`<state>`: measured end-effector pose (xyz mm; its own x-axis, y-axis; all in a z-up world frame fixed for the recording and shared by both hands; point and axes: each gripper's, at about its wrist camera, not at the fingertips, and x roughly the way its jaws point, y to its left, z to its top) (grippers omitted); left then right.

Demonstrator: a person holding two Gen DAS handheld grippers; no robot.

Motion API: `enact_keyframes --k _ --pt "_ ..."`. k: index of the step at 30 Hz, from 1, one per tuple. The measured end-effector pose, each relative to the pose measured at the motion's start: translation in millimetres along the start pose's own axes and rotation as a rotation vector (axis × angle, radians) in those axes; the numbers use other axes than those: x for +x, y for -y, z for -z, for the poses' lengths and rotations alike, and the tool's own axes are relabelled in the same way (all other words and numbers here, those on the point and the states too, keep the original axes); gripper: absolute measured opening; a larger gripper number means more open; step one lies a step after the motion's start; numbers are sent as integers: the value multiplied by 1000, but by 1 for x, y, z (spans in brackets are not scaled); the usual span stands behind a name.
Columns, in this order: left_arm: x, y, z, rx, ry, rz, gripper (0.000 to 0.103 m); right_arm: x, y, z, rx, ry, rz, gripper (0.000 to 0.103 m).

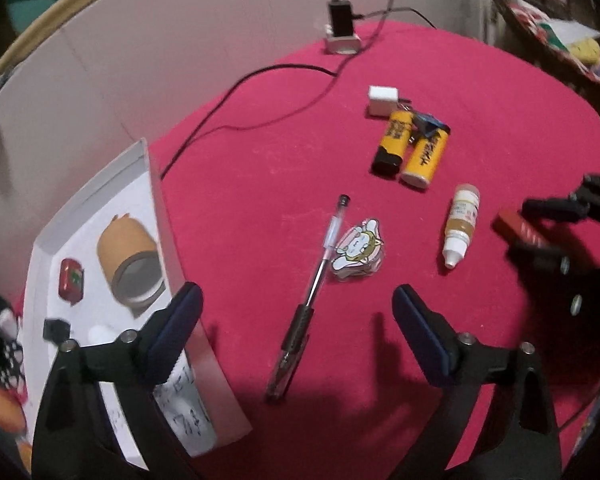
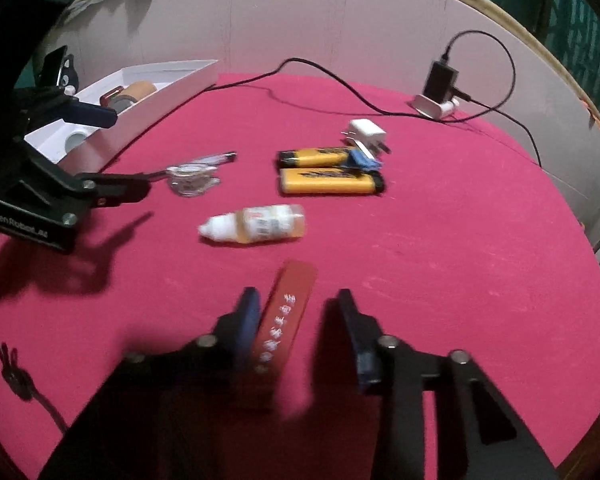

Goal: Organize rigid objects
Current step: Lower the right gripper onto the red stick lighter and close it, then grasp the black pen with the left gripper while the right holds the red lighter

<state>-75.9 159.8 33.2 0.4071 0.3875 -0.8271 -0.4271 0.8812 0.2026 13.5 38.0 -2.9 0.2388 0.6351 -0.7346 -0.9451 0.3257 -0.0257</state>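
right wrist view: red bar point(image 2: 286, 316) bracketed by right gripper point(image 2: 296, 320), jaws apart; judged light, stiff, best pinched mid-length. left gripper point(image 1: 296, 308) spread, empty.

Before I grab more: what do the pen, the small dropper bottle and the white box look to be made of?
Pen: clear hard plastic barrel, with a dark, likely rubber grip section; you can see through it to the cloth.
Dropper bottle: translucent plastic with a white cap and paper-looking label, yellowish contents showing through.
White box: seems matte cardboard, with thin, flat, folded-looking walls and no shine.
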Motion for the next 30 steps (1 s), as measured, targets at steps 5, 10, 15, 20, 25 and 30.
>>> enact_keyframes --k 5,10,15,20,25,30 --pt "18 -8 -4 32 -75 62 72 -1 15 5 38 34 -44 29" --pt "29 -13 -4 17 -91 90 59 -4 11 12 19 70 -37 29" --pt "22 -4 -1 20 -77 128 22 -4 11 14 14 80 -50 29" --pt "12 10 7 3 -60 92 9 -6 9 16 8 89 -60 15" --pt "2 7 19 -107 -14 102 8 -6 17 16 58 85 -104 15" --pt "-25 4 30 -186 73 111 8 -9 23 16 99 87 -117 15"
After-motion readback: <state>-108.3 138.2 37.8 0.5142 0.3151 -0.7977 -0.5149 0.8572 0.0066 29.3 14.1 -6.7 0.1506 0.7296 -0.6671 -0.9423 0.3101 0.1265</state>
